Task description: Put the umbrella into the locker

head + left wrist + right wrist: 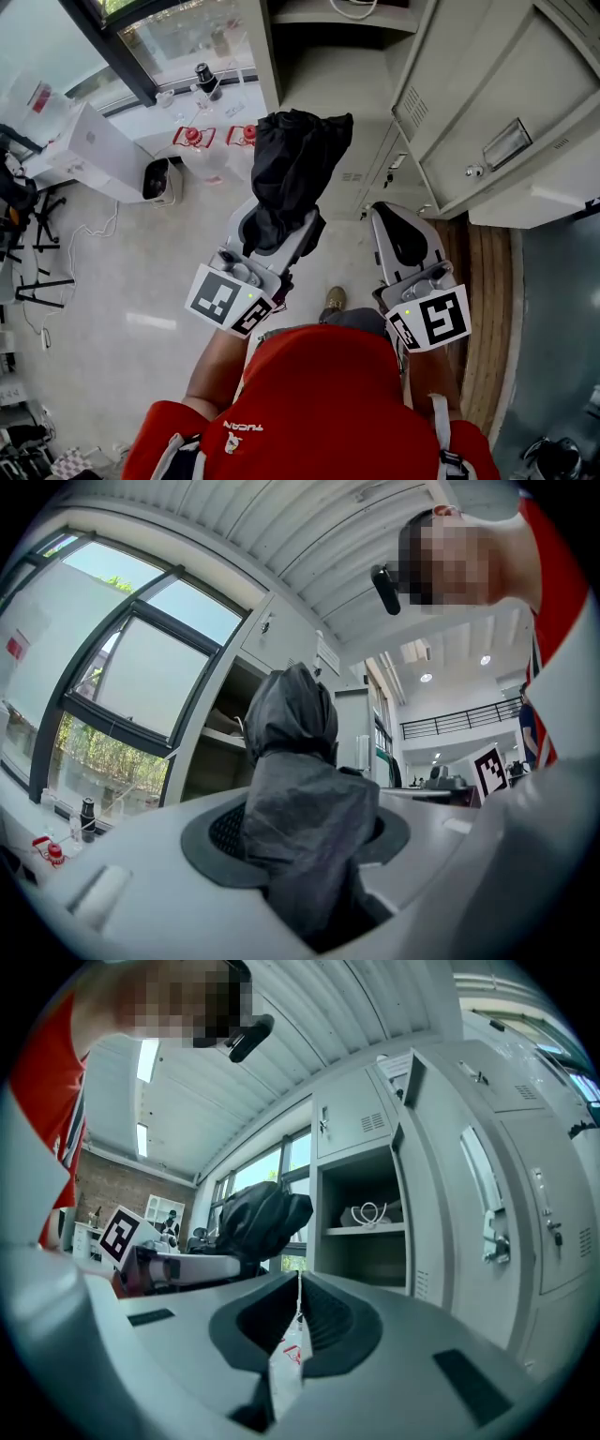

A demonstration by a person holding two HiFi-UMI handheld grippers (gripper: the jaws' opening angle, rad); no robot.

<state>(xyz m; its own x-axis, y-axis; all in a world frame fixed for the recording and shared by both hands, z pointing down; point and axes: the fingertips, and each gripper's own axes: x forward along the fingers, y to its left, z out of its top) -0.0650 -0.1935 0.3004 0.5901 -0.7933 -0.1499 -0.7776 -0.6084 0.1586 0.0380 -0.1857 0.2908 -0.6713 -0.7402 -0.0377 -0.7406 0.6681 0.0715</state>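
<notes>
The left gripper (278,234) is clamped on the umbrella (298,164), a folded black bundle of fabric. Its jaws stand partly apart, with the pads pinching the lower part of the bundle. The rest of the umbrella projects beyond the fingertips toward the far side of the scene. In the left gripper view the fabric (300,789) fills the gap between the jaws and rises above them. The right gripper (298,1307) is carried level to the right of the left gripper. Its jaws are pressed together with only a thin slit between the pads, and nothing is held in them. The locker (361,1260) stands ahead of both grippers with one compartment open. A shelf divides the opening, and a white cable (370,1213) lies on that shelf. The umbrella is outside the locker, near the left side of the opening and apart from it. Closed locker doors (497,122) occupy the right of the head view. A window (141,677) lies to the left, beyond the locker.
</notes>
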